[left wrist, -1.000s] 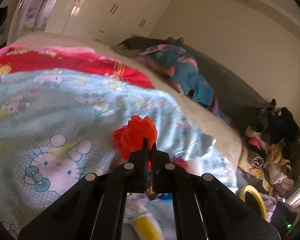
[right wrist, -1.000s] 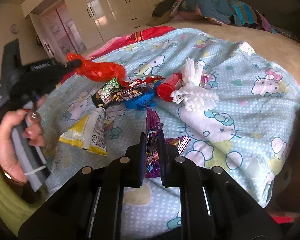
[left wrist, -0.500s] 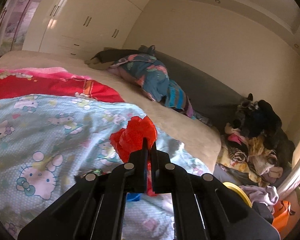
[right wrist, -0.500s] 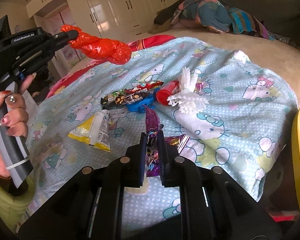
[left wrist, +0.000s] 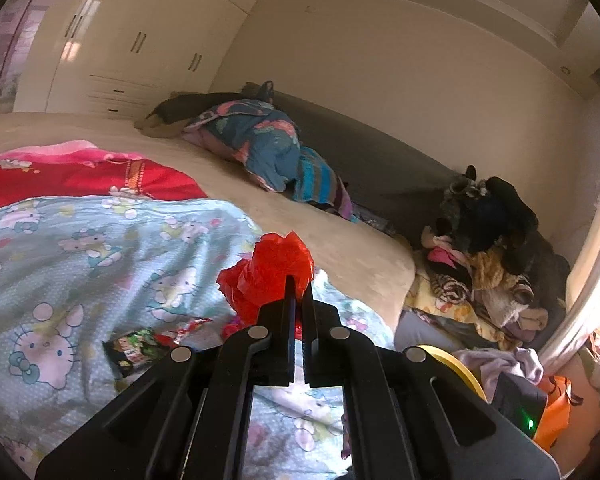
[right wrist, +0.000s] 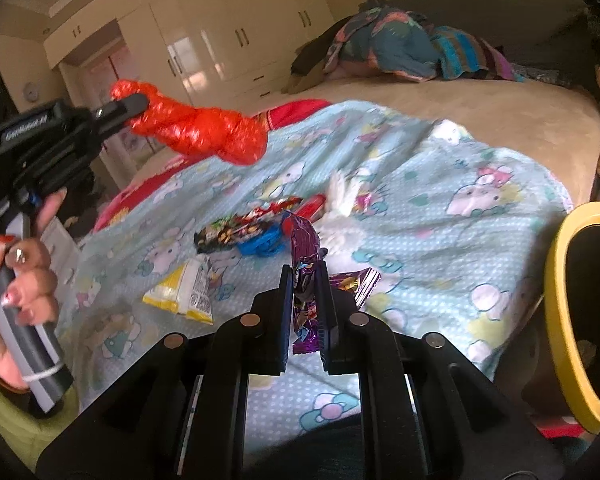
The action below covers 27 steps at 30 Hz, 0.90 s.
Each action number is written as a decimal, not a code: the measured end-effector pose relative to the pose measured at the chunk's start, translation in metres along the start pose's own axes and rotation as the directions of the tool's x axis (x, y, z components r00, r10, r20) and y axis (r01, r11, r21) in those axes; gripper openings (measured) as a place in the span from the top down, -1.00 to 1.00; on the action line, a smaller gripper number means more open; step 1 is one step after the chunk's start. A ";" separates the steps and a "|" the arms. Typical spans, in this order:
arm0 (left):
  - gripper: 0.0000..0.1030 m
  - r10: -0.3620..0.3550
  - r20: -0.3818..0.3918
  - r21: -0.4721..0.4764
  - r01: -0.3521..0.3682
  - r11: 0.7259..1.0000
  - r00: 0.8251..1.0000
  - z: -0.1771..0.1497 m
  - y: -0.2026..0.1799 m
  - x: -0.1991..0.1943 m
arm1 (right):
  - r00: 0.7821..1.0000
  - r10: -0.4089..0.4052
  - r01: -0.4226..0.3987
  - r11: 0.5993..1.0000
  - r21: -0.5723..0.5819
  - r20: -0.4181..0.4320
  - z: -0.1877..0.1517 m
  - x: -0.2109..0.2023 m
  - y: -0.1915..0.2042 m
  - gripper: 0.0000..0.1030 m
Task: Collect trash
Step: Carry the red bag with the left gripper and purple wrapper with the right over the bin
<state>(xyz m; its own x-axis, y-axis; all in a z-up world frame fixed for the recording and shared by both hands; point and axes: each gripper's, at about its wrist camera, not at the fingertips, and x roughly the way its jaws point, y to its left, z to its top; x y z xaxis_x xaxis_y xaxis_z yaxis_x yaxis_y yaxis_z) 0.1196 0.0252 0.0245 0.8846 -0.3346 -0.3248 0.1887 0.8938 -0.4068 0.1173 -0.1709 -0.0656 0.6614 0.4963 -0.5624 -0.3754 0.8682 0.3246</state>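
I see a bedroom: glossy cream wardrobes [left wrist: 140, 40] along the far wall, a beige bed [left wrist: 320, 232] under a cartoon-cat sheet [right wrist: 440, 220], and a clothes heap [left wrist: 488, 280] in the sunlit corner.

Seen from the right wrist: patterned blanket [right wrist: 440, 216] spread on the bed [right wrist: 520, 120]. Snack wrappers [right wrist: 236, 232] lie at the blanket's centre; chip packet [right wrist: 184, 292] at their 7 o'clock, shredded paper wad [right wrist: 348, 204] at their 3 o'clock. Foil wrapper [right wrist: 306, 280] sits between the right gripper [right wrist: 305, 276] fingers. Plastic bag [right wrist: 204, 132] hangs from the left gripper [right wrist: 134, 104] at 10 o'clock, above the blanket. Bin rim [right wrist: 556, 272] stands at 3 o'clock, beside the bed. Bedding heap [right wrist: 400, 48] lies behind, at 1 o'clock; wardrobe [right wrist: 228, 32] behind, at 12 o'clock.
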 end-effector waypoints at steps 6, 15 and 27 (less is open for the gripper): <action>0.95 -0.038 -0.014 0.027 0.038 0.999 0.999 -0.003 -0.017 0.000 | 0.999 -0.032 0.030 0.999 0.038 0.037 0.005 -0.017 -0.019 0.86; 0.95 -0.085 -0.037 0.062 0.087 0.994 0.996 -0.007 -0.040 0.000 | 0.995 -0.066 0.059 0.994 0.087 0.075 0.009 -0.037 -0.040 0.86; 0.95 -0.131 -0.067 0.111 0.138 0.984 0.989 -0.017 -0.069 0.001 | 0.984 -0.128 0.108 0.982 0.157 0.124 0.011 -0.061 -0.075 0.86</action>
<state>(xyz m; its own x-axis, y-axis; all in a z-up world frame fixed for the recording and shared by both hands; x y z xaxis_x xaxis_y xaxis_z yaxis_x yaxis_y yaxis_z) 0.0998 -0.0416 0.0375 0.8216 -0.4684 -0.3248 0.3556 0.8666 -0.3501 0.1122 -0.2661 -0.0468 0.7792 0.3767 -0.5010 -0.1953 0.9054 0.3770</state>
